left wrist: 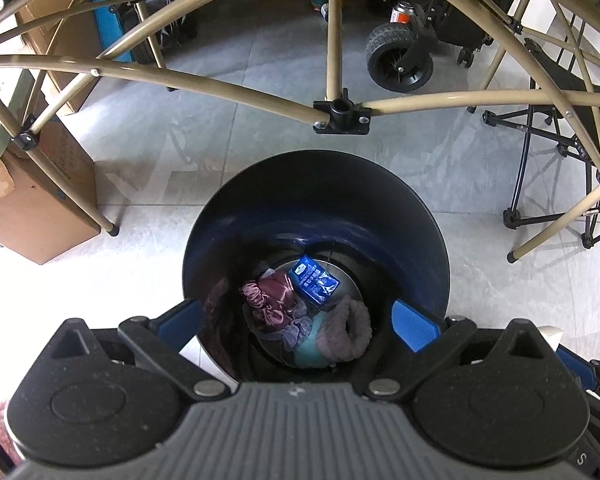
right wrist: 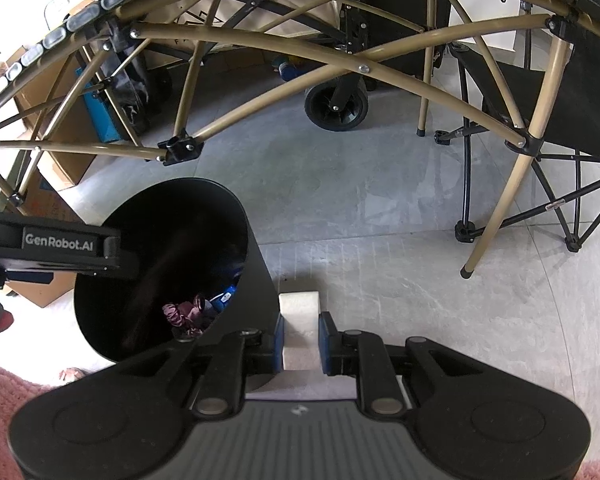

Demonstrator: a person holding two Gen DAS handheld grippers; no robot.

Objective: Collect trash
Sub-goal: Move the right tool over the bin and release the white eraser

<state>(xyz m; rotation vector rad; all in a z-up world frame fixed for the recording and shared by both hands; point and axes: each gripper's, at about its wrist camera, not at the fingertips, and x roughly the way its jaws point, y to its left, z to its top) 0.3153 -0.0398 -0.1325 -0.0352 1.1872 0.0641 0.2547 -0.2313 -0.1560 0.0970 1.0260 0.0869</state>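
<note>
I hold my left tongs (left wrist: 296, 320) right over the black bin (left wrist: 420, 216). Their two blue fingers (left wrist: 414, 322) stand wide apart, one at each side of the bin's mouth, and nothing is between them.

Looking straight down into the bin, I see trash at the bottom. A blue packet (left wrist: 315, 281) lies at about 12 o'clock. A shiny dark red cloth (left wrist: 266, 298) is bunched up at about 9 o'clock, touching the packet. A fuzzy grey thing (left wrist: 346, 332) curls at about 4 o'clock, and a bit of soft green (left wrist: 310, 340) shows just beside it, toward 6 o'clock.

My right tongs (right wrist: 300, 338) are squeezed on a white block (right wrist: 299, 312). The blue pads (right wrist: 325, 340) press on both its sides, and the block sticks out past the tips toward 12 o'clock. From this view the bin (right wrist: 256, 264) is at 9 o'clock of the block, just beside it. The block is outside the bin, over the grey floor (right wrist: 380, 208).

Tan table legs (left wrist: 332, 40) cross above the bin at 12 o'clock. A cardboard box (left wrist: 40, 208) sits on the floor at 9 o'clock in the left view. A black wheel (left wrist: 398, 58) is far off at about 1 o'clock.
</note>
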